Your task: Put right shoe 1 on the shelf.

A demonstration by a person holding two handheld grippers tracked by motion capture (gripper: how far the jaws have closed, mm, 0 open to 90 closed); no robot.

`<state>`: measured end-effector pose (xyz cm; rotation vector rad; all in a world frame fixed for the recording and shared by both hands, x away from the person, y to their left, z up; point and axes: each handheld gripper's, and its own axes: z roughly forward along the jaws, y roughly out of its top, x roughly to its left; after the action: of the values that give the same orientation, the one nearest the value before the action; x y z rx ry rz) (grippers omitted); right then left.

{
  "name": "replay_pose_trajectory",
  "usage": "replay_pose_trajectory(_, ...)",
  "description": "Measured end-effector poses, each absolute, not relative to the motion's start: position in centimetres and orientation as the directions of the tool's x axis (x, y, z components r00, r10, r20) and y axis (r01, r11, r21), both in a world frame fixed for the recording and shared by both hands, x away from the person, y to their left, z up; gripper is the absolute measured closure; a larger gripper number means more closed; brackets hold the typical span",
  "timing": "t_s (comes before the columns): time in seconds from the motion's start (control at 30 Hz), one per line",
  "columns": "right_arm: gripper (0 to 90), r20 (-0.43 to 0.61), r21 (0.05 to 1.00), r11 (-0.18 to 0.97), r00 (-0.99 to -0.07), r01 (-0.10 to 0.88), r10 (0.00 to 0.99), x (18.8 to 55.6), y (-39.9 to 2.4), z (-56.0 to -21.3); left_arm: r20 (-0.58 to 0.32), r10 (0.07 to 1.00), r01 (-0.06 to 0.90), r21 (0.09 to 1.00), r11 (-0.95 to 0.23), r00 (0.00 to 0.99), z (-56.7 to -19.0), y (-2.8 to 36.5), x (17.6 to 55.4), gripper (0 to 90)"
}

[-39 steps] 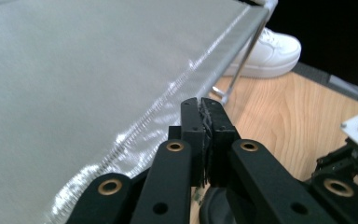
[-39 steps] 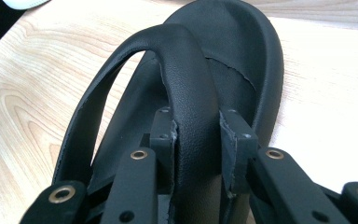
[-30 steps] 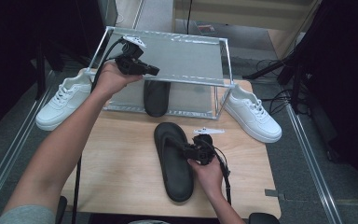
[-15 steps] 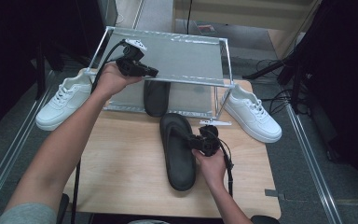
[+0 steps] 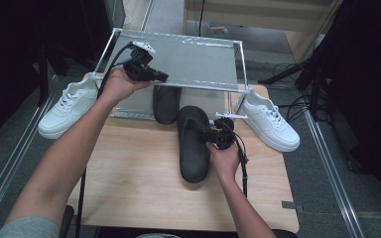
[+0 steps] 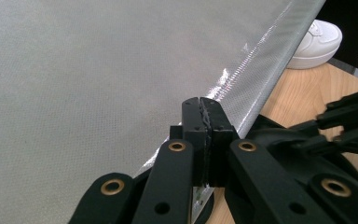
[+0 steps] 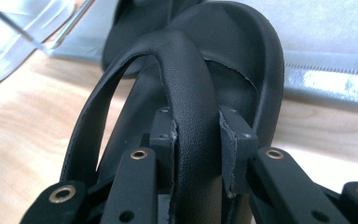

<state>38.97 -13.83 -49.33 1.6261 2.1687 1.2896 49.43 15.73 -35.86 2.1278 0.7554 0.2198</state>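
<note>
1. Two big items first: wooden table (image 5: 144,183) under everything, with a clear box (image 5: 129,106) at its twelve o'clock edge, flap (image 5: 178,59) lifted.
2. Flanking the box, white sneakers at nine o'clock (image 5: 67,106) and three o'clock (image 5: 268,119).
3. Near table centre, black sandal (image 5: 193,144), toe toward twelve o'clock at the box mouth; its twin (image 5: 166,104) already under the flap.
4. Likely light, rubbery, bendable; soft strap (image 7: 186,84) gives under pressure, so best taken at the strap's crown rather than the slick sole.
5. Right gripper (image 5: 209,135), at the sandal's three o'clock side: jaws partly closed, pinching that strap between the pads (image 7: 164,133).
6. Left gripper (image 6: 204,135), at eleven o'clock: jaws pressed together on the flap's thin front edge, propping it up.
</note>
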Motion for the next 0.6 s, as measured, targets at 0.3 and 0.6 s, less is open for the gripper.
replay_pose_trajectory(0.3, 70.7, 0.338, 0.705, 0.026, -0.368, 0.709, 0.866, 41.2, -12.8, -49.7, -0.097, 0.588, 0.429, 0.779, -0.457, 0.803, -36.0, 15.7, 49.2, 90.0)
replay_pose_trajectory(0.6, 70.2, 0.356, 0.699, 0.000, -0.347, 0.715, 0.868, 42.9, -12.9, -50.8, -0.118, 0.586, 0.434, 0.790, -0.434, 0.802, -36.2, 16.0, 49.2, 90.0)
